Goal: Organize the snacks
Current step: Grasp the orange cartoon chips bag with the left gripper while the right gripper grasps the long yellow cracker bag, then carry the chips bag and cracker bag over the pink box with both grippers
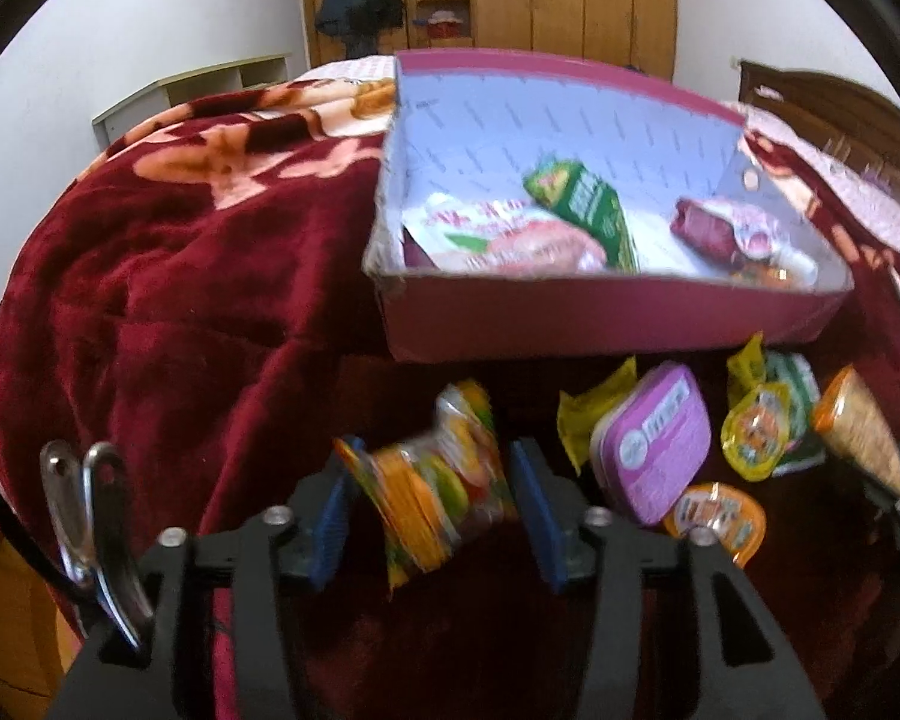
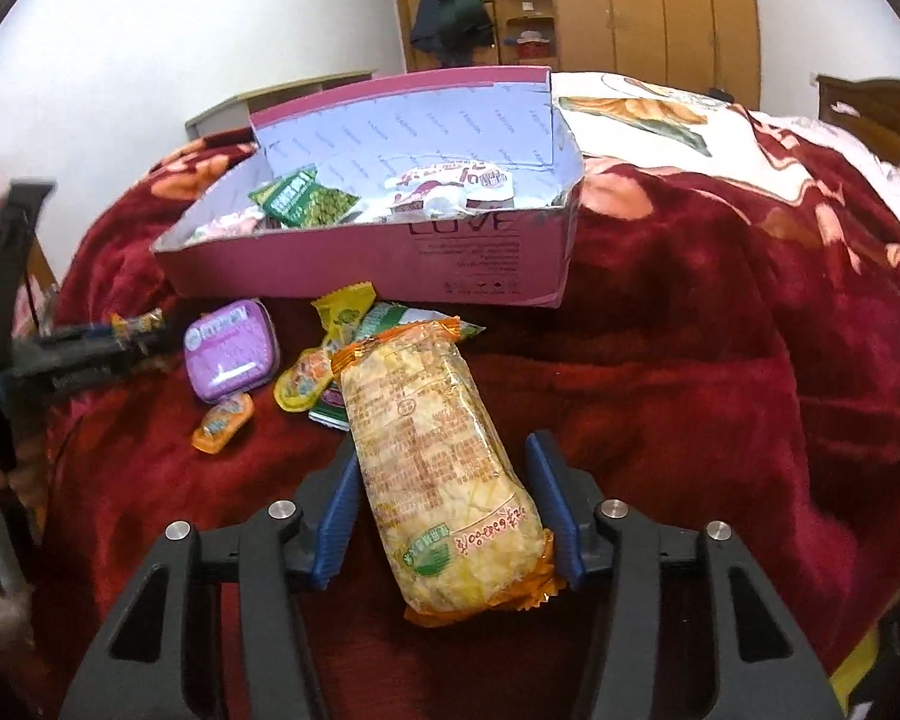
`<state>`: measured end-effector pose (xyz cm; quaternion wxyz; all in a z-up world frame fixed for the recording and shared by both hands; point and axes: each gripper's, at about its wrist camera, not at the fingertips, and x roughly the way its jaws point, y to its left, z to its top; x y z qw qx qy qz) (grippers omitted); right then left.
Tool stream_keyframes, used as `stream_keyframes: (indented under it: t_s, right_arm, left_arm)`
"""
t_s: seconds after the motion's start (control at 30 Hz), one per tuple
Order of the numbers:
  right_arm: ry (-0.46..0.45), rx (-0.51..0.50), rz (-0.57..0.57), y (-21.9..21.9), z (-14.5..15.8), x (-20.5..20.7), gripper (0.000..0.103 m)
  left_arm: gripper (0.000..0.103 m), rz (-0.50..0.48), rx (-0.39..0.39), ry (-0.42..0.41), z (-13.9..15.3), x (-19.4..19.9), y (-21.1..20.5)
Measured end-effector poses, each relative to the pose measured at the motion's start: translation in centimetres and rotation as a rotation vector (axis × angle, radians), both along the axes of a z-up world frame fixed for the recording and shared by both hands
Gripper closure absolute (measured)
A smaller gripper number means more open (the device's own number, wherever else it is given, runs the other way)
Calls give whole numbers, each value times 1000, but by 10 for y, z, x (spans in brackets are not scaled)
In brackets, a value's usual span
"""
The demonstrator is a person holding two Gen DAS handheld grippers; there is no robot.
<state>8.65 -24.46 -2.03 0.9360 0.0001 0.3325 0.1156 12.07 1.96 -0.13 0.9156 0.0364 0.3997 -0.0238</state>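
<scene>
while the left gripper (image 1: 429, 516) pinches a colourful candy packet (image 1: 432, 498) near the pink box (image 1: 600, 324), grip firmly. right view: the right gripper (image 2: 450, 510) clasps the long cracker pack (image 2: 444, 474); lift it level.

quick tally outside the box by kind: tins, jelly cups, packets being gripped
purple tin: 1
jelly cups: 2
gripped packets: 2
total: 5
</scene>
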Motion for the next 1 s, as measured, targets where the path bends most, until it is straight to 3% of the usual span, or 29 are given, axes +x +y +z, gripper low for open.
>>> stream_keyframes:
  t_s: [0.2,0.27,0.43,0.73,1.0]
  right_arm:
    - [-18,43,7,3,4,-7,51]
    - [-25,48,11,4,6,-9,51]
    - [-35,64,10,3,8,-11,51]
    - [-58,70,11,5,16,-15,51]
    - [-87,62,24,11,29,-18,51]
  left_arm:
    - [44,-3,38,-5,-8,-3,-4]
    - [51,-1,37,-14,-6,-4,-3]
    - [58,-2,13,-32,0,-8,2]
    - [59,-11,-58,-89,25,-22,9]
    - [59,-32,-72,-143,49,-25,3]
